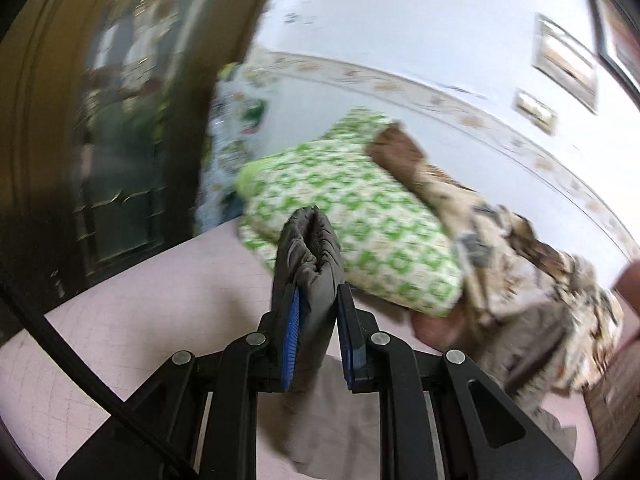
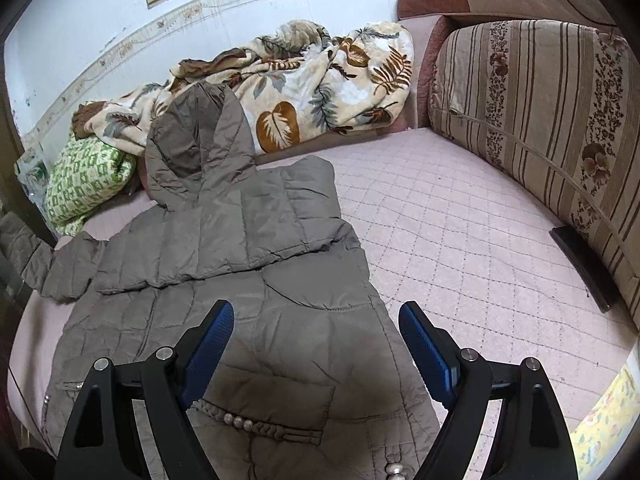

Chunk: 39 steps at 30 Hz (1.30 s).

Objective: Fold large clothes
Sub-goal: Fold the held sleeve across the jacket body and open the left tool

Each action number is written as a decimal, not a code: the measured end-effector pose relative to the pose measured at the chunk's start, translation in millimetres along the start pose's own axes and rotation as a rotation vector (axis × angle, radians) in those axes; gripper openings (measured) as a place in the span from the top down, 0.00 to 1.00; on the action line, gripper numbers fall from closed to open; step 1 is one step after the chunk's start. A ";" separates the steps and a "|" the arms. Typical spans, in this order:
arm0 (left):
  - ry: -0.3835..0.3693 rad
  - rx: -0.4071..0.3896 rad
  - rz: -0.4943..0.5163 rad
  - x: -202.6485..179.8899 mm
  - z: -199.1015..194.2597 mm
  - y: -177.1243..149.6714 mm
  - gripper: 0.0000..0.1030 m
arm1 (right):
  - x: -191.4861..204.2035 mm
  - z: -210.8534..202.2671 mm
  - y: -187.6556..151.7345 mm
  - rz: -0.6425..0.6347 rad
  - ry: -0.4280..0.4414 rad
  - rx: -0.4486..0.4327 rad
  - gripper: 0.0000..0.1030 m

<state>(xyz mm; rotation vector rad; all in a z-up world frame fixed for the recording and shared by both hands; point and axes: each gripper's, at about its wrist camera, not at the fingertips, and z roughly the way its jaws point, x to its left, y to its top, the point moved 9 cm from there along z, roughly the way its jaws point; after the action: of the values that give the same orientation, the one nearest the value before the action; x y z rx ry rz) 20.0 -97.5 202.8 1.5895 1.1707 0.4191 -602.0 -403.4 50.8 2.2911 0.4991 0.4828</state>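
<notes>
A grey-brown quilted hooded jacket (image 2: 240,280) lies flat on the pink quilted bed (image 2: 460,248), hood toward the wall, one sleeve folded across the chest. My right gripper (image 2: 316,320) is open and empty, hovering above the jacket's lower half. My left gripper (image 1: 316,300) is shut on the jacket's elastic sleeve cuff (image 1: 312,248) and holds it raised above the bed; the sleeve hangs down below the fingers. That sleeve shows at the far left edge in the right wrist view (image 2: 24,252).
A green-patterned pillow (image 2: 84,180) and a leaf-print blanket (image 2: 304,80) lie along the wall behind the jacket. A striped cushion (image 2: 540,120) lines the right side, with a dark flat object (image 2: 580,264) at its foot. A dark wooden cabinet (image 1: 100,120) stands left.
</notes>
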 end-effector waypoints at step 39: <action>-0.360 0.186 0.554 -456.7 -101.2 -223.7 0.83 | -86.9 -63.7 7.2 0.216 0.203 -0.183 0.15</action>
<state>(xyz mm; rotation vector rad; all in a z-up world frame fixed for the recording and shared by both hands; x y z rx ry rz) -369.4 -438.7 174.7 2.0515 0.4967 0.3605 -705.1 -413.2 81.6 2.1396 0.2915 0.8392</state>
